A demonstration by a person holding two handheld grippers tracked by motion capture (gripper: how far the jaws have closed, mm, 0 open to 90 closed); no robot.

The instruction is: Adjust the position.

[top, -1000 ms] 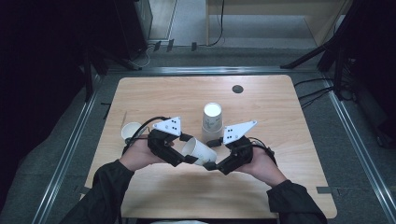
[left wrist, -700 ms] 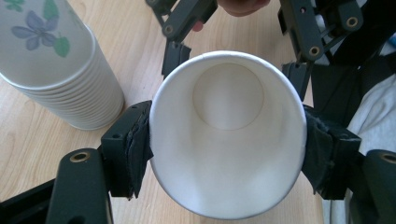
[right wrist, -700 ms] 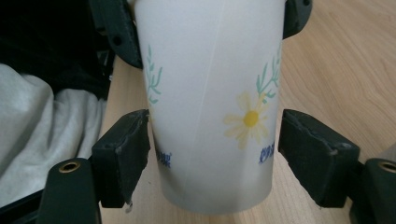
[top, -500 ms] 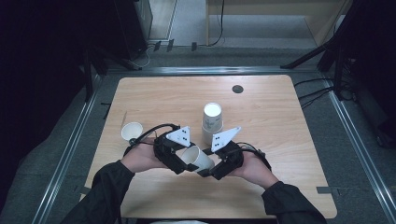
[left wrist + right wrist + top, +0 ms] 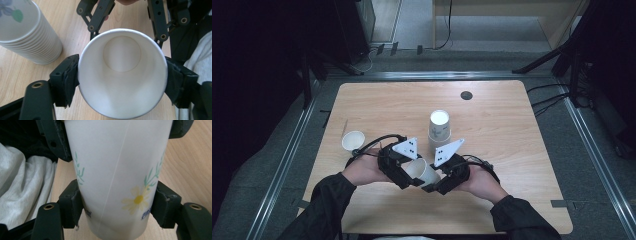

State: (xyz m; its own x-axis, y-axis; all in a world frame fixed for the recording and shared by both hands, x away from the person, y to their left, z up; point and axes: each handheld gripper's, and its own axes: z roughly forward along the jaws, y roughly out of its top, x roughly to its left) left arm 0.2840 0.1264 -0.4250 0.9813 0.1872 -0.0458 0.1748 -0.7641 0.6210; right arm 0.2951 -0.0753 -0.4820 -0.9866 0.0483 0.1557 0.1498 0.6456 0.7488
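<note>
High view shows your right gripper point(image 5: 430, 186) has just closed on the paper cup's point(image 5: 424, 171) base at six o'clock, while your left gripper point(image 5: 411, 176), loosening, touches its rim: a handover.

A stack of paper cups point(image 5: 439, 126) stood upside down near the middle of the wooden table point(image 5: 512, 150), its ribbed rims and a printed flower and leaf showing in the left gripper view point(image 5: 27, 37). A single small cup point(image 5: 353, 140) stood upright, mouth up, towards the table's left edge. A dark round disc point(image 5: 466, 95) lay near the far edge. Grey floor point(image 5: 602, 165) and metal rails point(image 5: 287, 160) bordered the table.
</note>
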